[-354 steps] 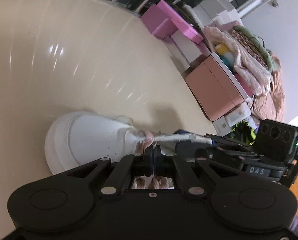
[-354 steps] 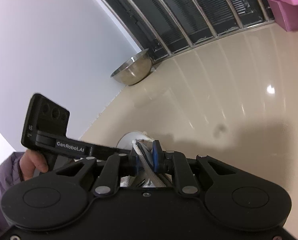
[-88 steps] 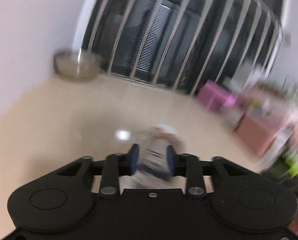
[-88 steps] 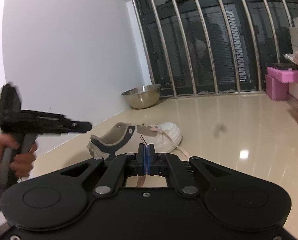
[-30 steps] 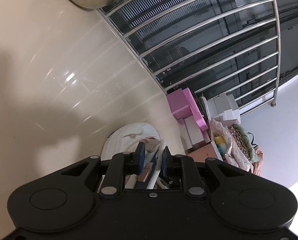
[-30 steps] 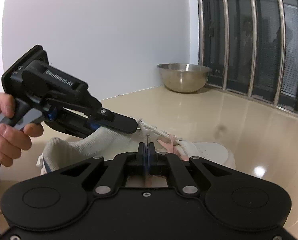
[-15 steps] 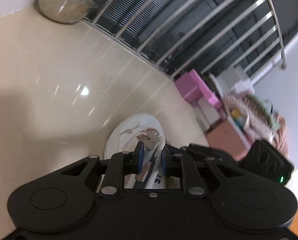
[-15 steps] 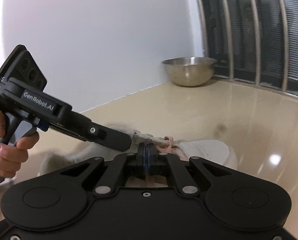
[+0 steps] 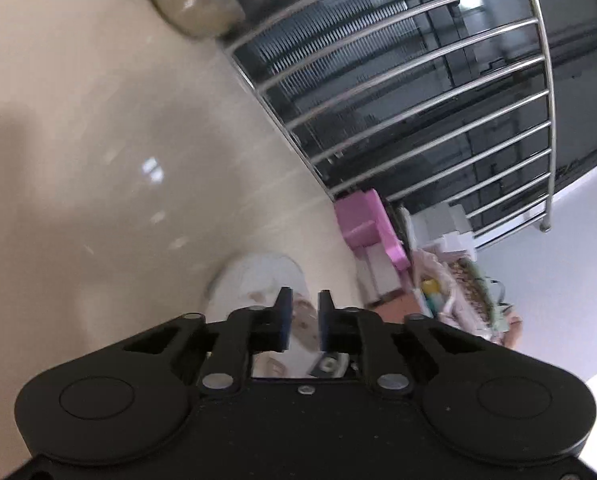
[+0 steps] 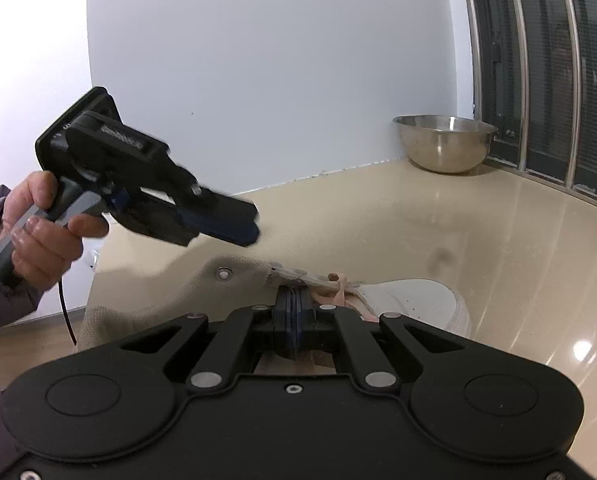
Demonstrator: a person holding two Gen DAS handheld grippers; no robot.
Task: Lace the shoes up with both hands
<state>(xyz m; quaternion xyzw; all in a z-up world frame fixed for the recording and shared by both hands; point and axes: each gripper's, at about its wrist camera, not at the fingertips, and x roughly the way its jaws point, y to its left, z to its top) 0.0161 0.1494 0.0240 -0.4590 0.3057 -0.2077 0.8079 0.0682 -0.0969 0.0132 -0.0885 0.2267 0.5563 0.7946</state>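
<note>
A white sneaker rests on a glossy beige floor, toe pointing right in the right wrist view, its knitted collar open toward the camera. A pink lace crosses the tongue near the eyelets. The right gripper sits low just behind the tongue with its jaws clenched; whether the lace is pinched between them cannot be told. The left gripper, held in a hand, hovers above the shoe's collar, apart from it; its jaws are closing with nothing pressed between the pads, the shoe only visible beyond them in its own blurred view. A steel bowl stands by the wall. The lace looks soft, limp and light, likely to slip, so it is best pinched near its stiff tip; the shoe seems light enough to slide when tugged
</note>
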